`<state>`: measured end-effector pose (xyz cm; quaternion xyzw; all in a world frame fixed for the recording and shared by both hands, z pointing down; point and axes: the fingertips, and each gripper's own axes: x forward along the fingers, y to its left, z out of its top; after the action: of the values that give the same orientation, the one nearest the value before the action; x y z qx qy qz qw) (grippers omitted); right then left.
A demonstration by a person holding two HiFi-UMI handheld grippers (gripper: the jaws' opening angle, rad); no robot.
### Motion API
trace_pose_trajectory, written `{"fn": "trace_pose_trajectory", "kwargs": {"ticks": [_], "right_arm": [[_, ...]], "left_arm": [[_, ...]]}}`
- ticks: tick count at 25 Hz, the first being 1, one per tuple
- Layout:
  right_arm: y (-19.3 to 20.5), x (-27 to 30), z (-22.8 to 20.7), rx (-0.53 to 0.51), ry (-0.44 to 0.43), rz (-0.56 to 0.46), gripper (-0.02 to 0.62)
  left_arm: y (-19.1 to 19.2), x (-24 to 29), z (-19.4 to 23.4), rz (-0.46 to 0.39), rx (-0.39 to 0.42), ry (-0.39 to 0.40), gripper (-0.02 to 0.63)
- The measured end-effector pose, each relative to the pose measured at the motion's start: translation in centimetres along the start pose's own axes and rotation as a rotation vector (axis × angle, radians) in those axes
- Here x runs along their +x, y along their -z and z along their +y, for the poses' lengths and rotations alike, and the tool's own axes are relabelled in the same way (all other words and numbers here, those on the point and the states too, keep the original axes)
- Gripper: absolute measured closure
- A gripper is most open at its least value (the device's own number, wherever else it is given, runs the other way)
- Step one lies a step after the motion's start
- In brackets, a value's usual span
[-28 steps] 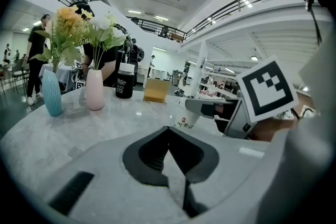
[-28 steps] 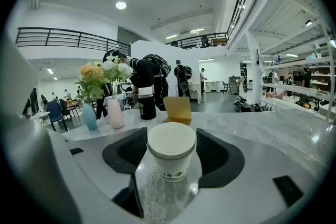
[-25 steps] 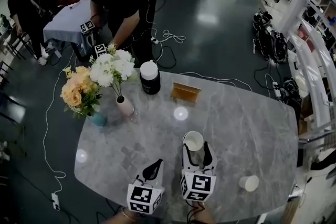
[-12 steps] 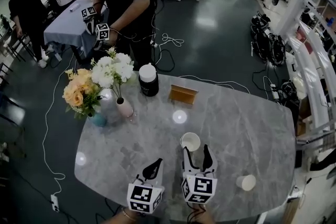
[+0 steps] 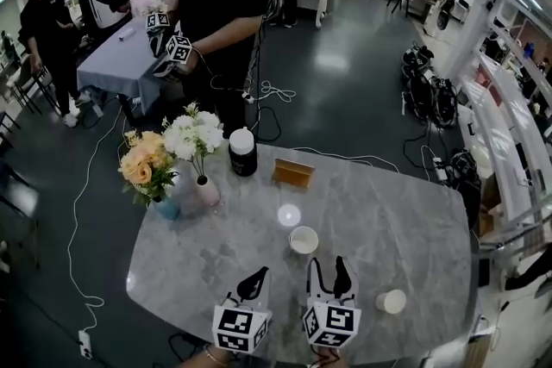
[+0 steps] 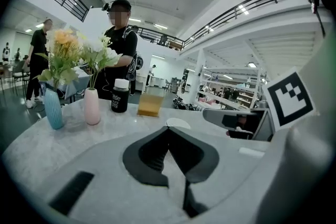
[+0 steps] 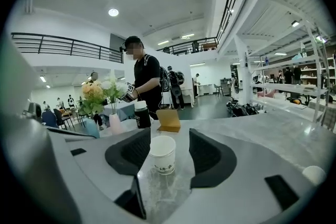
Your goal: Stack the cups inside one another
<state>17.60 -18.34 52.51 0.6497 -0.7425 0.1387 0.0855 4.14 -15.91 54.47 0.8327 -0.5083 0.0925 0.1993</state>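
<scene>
— Two pairs of tongs at the worktop's [image 5: 405, 220] near edge. What state are they in?

— Left tongs [image 5: 255, 274] are pinched together on nothing. Right tongs [image 5: 329, 270] gape wide, having just narrowed a touch, and grip nothing.

— And the cups?

— One paper cup [image 5: 303, 240] stands upright just ahead of the right tips, untouched. The second cup [image 5: 391, 301] sits well apart, off right. Farther back are a dark bottle [image 5: 242, 152], a brown card [image 5: 293, 173], and a pink vase [image 5: 207, 190].
</scene>
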Motion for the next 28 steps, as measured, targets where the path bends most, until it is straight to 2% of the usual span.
{"fn": "trace_pose_trajectory", "kwargs": {"ticks": [1, 3, 7, 13, 17, 28], "right_arm": [[-0.4, -0.7, -0.2, 0.000, 0.012, -0.005, 0.369], [-1.4, -2.2, -0.6, -0.001, 0.044, -0.020, 0.492], [-3.1, -4.9, -1.0, 0.013, 0.071, -0.056, 0.540], [-4.7, -8.0, -1.9, 0.015, 0.102, -0.095, 0.548], [-4.3, -9.1, -2.2, 0.021, 0.120, -0.092, 0.548], [-3.9, -9.9, -1.6, 0.019, 0.121, -0.083, 0.548]], "left_arm": [[-0.4, -0.3, -0.3, -0.007, 0.001, 0.003, 0.600], [-1.3, -1.1, -0.9, -0.021, 0.005, 0.010, 0.600], [-3.5, -2.8, -2.1, -0.059, 0.028, 0.033, 0.600], [-4.4, -4.1, -4.2, -0.064, 0.072, 0.061, 0.600], [-4.3, -4.3, -4.9, -0.063, 0.039, 0.091, 0.600], [-4.1, -4.9, -4.3, -0.062, 0.031, 0.063, 0.600]]}}
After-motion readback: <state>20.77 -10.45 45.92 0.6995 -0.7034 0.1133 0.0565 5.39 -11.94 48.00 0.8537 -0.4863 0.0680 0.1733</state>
